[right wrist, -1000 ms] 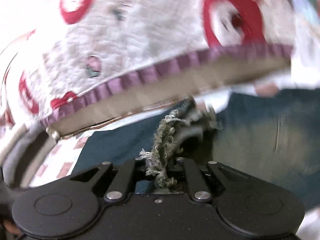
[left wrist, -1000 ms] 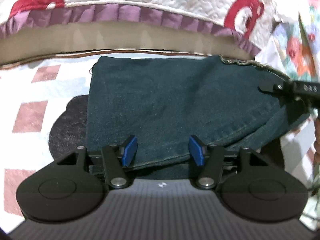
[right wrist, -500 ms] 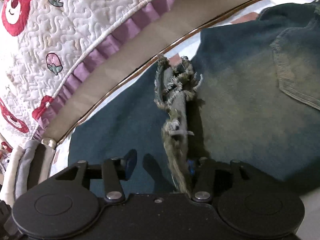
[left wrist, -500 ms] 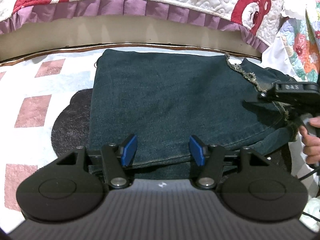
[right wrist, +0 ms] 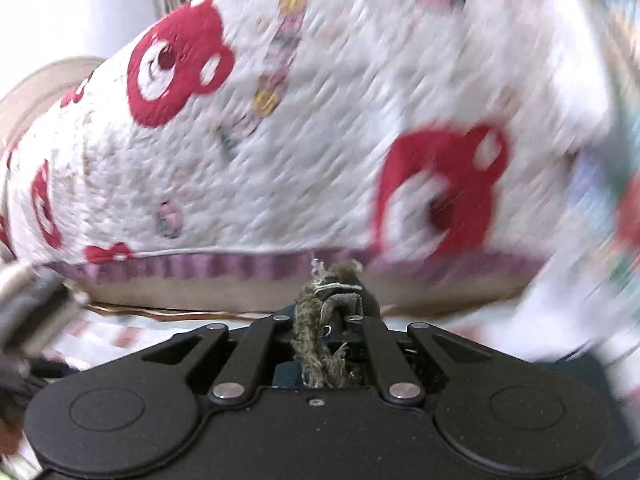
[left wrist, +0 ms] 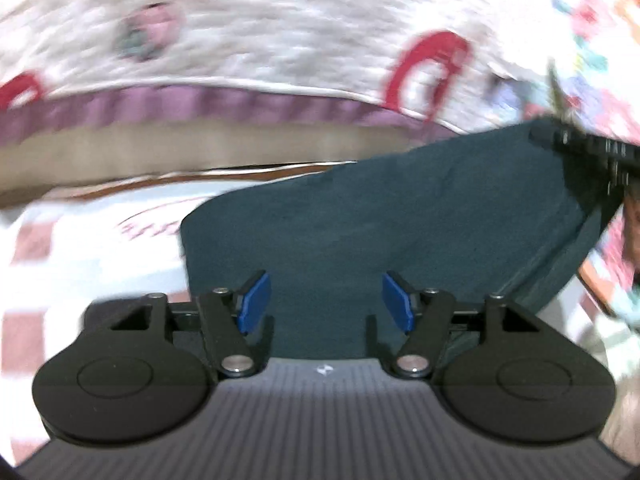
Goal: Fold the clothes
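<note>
The left gripper (left wrist: 326, 300) hovered with jaws wide apart and empty over the jeans (left wrist: 400, 232) on the patterned floor mat (left wrist: 100, 248). The right gripper (right wrist: 326, 332), jaws clamped on the frayed hem (right wrist: 320, 320), was apparently mid-fold; next, lay that hem down squarely.

2 low wrist views, both facing the quilt (left wrist: 248, 32).

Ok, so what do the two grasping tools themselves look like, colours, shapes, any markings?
Both tools are matte black. Each has two round disc-shaped lobes, angular linkage arms and silver pivot screws. The left tool carries blue pads on its fingertips, a grey ribbed body and a small white logo. On the right tool the body is smooth black with one small centre screw; its pads are hidden. No cables or sleeves show.
</note>
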The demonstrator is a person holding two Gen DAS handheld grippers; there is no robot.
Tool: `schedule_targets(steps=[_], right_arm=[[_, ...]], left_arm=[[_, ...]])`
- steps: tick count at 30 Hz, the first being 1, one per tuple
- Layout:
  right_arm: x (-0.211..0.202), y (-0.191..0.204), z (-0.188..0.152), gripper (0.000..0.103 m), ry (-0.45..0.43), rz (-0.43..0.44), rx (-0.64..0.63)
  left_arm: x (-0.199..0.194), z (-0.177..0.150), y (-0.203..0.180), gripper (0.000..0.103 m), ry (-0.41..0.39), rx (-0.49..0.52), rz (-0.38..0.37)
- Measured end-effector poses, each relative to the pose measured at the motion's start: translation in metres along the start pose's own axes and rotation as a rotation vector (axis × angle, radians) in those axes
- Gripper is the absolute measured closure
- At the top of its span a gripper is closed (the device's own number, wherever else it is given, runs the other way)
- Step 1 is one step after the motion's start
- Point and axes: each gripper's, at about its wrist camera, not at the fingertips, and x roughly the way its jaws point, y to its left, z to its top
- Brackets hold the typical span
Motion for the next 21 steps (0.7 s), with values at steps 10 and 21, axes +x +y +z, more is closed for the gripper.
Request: schedule_targets(steps=[10, 21], right_arm=[[0.017, -0.183, -0.149, 0.082, 0.264, -0.157, 0.549], [0.048, -0.206, -0.137, 0.048, 0.31, 0.089, 0.623]], left_arm=[[0.086, -0.061, -0.081, 0.039, 0.167, 0.378, 0.093], [0.076, -0.051, -0.056, 0.039, 0.201, 0.227, 0.057]])
